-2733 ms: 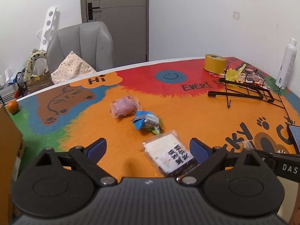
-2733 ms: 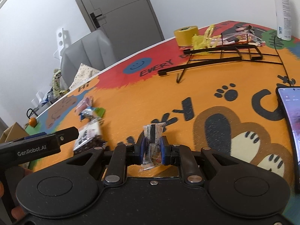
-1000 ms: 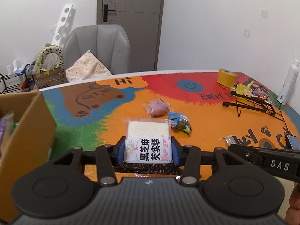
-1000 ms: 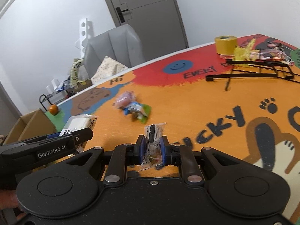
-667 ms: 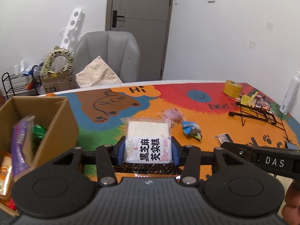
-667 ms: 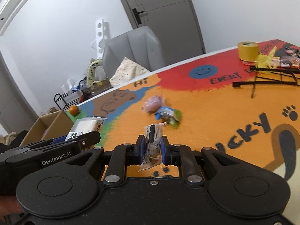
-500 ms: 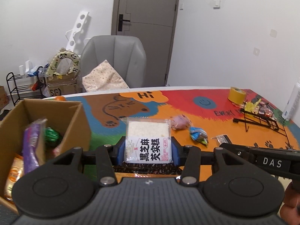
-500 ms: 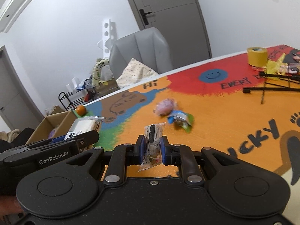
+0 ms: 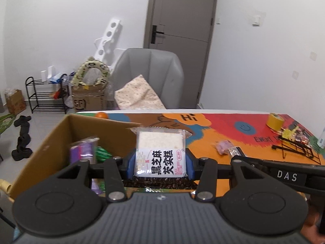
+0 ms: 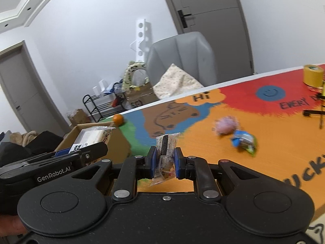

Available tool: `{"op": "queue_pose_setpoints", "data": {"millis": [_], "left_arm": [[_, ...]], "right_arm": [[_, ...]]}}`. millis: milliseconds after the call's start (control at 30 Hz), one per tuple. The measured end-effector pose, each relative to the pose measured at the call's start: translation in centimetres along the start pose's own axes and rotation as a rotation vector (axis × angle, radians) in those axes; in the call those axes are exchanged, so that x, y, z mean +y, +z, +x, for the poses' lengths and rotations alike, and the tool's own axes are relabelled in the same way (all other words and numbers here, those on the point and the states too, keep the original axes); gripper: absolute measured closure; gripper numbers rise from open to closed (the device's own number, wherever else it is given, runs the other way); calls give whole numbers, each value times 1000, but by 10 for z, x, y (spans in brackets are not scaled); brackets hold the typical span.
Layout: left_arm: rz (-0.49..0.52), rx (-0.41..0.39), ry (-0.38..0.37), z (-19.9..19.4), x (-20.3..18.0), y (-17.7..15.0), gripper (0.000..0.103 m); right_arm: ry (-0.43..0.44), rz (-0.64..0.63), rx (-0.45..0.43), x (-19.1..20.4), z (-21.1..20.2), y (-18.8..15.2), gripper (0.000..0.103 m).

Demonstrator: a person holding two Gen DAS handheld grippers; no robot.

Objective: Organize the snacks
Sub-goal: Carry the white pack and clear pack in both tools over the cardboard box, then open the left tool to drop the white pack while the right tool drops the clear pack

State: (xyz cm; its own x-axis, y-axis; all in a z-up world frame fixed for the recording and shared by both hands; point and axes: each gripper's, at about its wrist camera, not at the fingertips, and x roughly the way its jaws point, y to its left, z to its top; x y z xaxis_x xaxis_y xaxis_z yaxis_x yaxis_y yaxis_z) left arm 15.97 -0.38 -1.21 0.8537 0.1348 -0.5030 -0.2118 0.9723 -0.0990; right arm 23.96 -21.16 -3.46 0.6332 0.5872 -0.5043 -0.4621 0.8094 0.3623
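Above the open brown cardboard box point(image 9: 61, 134), our left gripper point(image 9: 160, 163) clamps a white black-lettered cake packet point(image 9: 160, 152); our right gripper point(image 10: 165, 160) pinches a small clear-wrapped dark snack point(image 10: 166, 152) over the colourful table point(image 10: 264, 162).

Left gripper point(image 9: 160, 163) clamps sesame cake packet point(image 9: 160, 152) beside open cardboard box point(image 9: 50, 144).

White walls point(image 9: 61, 20) surround a grey door point(image 9: 180, 40). A grey chair point(image 9: 148, 71) holding a spotted cushion point(image 9: 138, 97) stands behind the table, beside a black shoe rack point(image 9: 44, 95) on pale floor tiles point(image 9: 40, 120).
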Motion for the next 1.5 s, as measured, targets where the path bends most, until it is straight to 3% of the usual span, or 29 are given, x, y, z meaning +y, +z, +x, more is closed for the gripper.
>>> {"op": "queue_pose_setpoints", "data": {"millis": [667,1433,1500], "left_arm": [[-148,-15,110,-5,93,6,57],[-206,-29,106,-15,131,0,56],[-212,-22,111,-16,133,0,54]], "right_arm": [[79,-91,34,73,34,8,87],[127,-148,74,136,74,15,86],[148,-143,80,137,75,15,82]]}}
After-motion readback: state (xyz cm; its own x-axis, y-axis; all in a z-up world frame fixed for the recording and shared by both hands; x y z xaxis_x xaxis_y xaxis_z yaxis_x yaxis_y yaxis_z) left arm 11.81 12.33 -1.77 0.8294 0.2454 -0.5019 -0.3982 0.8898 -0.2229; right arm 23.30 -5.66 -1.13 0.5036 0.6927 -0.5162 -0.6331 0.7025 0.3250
